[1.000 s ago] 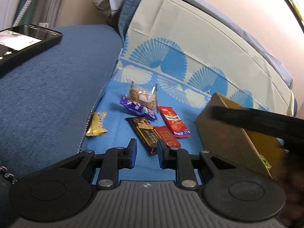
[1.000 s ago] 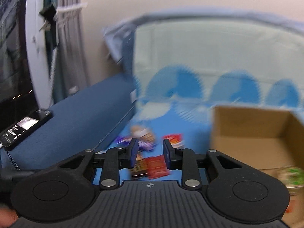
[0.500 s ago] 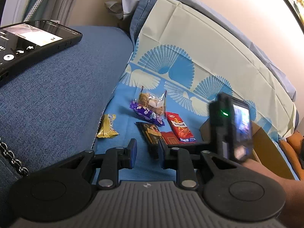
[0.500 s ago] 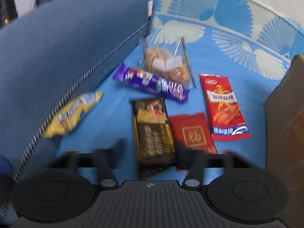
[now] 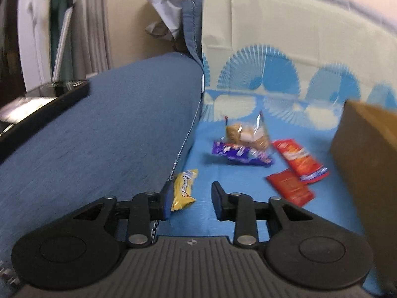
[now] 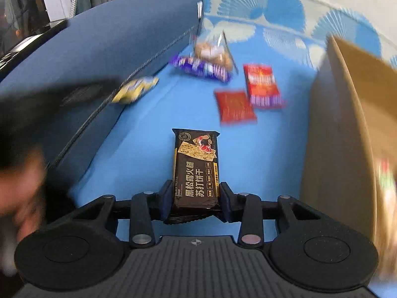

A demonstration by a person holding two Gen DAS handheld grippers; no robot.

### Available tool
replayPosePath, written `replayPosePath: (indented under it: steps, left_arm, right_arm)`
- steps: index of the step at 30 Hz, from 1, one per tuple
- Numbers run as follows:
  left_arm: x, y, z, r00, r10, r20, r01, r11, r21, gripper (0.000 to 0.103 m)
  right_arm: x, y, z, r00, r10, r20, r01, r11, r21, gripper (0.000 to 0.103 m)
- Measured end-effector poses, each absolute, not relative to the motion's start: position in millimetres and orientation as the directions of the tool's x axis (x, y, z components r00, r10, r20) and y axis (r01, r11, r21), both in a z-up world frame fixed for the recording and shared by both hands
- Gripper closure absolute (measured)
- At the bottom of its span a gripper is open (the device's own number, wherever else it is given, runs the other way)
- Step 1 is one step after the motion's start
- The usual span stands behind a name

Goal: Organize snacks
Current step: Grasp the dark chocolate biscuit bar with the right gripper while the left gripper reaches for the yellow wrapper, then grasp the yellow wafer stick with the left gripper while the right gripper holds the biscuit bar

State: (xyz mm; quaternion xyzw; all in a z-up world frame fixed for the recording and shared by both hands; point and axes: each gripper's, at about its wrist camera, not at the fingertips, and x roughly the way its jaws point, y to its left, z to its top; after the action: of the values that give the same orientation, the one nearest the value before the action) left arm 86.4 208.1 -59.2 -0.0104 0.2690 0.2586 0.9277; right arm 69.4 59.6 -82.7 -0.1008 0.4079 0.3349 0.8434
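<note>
My right gripper [image 6: 196, 198] is shut on a black cracker packet [image 6: 196, 168], which sticks out forward above the blue cloth. My left gripper [image 5: 191, 198] hangs low over the cloth with its jaws opening and nothing between them. A yellow snack [image 5: 183, 190] lies just past its left finger, against the sofa arm. Farther back lie a purple bar [image 5: 238, 154], a clear bag of biscuits [image 5: 248, 131], a long red packet [image 5: 300, 160] and a small red packet [image 5: 289, 186]. The open cardboard box [image 6: 340, 129] stands at the right.
The blue sofa arm [image 5: 111, 136] rises on the left with a black phone [image 5: 42, 104] on top. A fan-patterned cloth [image 5: 273, 49] covers the seat and backrest. In the right wrist view a blurred hand [image 6: 22, 186] and the other gripper's body sit at the left.
The right gripper dropped onto the black cracker packet and closed on it; the packet has left the pile. The left gripper swung left toward the yellow snack and its jaws widened.
</note>
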Motion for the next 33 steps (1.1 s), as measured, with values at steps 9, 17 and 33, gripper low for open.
replayPosePath:
  steps: [9, 17, 33]
  left_arm:
    - [138, 206, -100, 0.548, 0.627, -0.554, -0.492, 0.777, 0.393, 0.077]
    - [104, 222, -78, 0.62, 0.471, -0.628, -0.47, 0.863, 0.183, 0.091]
    - [49, 227, -71, 0.644, -0.114, -0.756, -0.247, 0.905, -0.347, 0.063]
  right_arm:
    - [34, 47, -107, 0.523, 0.447, -0.726, -0.615, 0.787, 0.041, 0.062]
    - [40, 44, -104, 0.521, 0.448, -0.727, -0.59, 0.804, 0.072, 0.061]
    - [41, 41, -101, 0.523, 0.466, -0.713, -0.592, 0.801, 0.088, 0.051]
